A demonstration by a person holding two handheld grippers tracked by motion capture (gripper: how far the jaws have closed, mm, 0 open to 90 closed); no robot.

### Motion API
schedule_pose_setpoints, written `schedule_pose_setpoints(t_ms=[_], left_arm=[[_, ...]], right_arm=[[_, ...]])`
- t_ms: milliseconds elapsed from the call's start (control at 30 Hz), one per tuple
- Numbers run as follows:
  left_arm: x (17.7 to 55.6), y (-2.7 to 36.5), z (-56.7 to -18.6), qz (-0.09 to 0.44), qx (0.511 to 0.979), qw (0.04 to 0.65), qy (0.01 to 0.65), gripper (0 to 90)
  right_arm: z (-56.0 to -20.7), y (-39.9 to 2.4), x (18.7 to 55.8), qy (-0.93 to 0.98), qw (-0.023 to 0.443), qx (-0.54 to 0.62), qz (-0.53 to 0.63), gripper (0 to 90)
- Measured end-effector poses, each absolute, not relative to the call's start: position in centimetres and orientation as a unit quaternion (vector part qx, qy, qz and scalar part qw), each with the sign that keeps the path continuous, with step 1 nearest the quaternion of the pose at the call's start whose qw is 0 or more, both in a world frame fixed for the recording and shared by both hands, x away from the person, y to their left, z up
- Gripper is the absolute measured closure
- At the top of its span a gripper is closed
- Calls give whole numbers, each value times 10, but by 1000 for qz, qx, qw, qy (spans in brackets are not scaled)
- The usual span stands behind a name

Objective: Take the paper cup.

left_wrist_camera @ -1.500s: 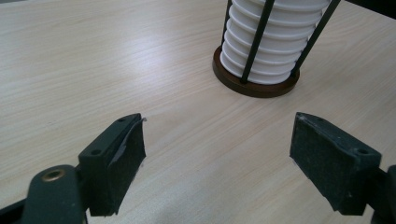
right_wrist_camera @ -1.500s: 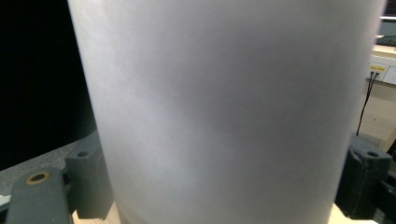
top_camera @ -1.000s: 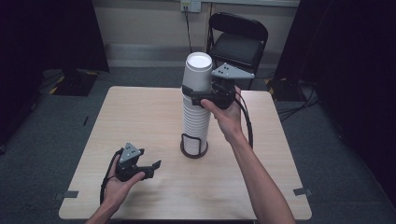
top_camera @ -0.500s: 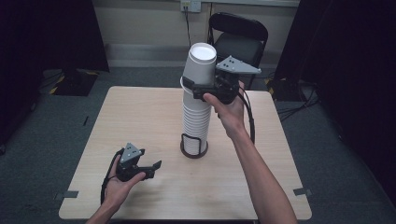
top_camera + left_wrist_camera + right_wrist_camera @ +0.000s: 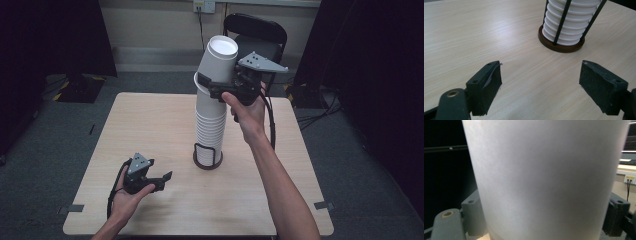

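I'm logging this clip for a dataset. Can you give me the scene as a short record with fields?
Surface: wooden table
Stack: white cups in a wire holder
Right gripper: shut on the top cup, lifted and tilted above the stack
Left gripper: open, low over the table, pointing toward the holder
Behind: black chair

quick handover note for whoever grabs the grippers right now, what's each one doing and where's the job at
Right gripper: shut on the top cup, raised and tilted above the cup stack.
Left gripper: open, holding nothing, low over the table in front of the stack.
Stack stands upside down in the wire holder at mid-table.
Done: one cup gripped and nearly off the stack.
Left: pull it clear and set it down; likely steady the holder with the left.
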State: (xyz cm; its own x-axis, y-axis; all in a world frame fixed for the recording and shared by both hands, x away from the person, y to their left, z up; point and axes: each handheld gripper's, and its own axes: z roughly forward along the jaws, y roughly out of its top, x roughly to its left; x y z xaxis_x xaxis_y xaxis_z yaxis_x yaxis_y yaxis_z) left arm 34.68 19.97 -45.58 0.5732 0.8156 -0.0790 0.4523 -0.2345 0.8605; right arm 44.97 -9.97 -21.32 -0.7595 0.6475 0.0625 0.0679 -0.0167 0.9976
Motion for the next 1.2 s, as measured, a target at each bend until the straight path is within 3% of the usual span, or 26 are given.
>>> schedule_pose_setpoints(t_ms=[600,1200], left_arm=[[346,199,-456,200,761,457,414,178],[346,201,-454,213,753,461,418,169]], right_arm=[[-195,-121,446,644,246,289,664,150],[-198,-165,448,640,284,346,625,151]])
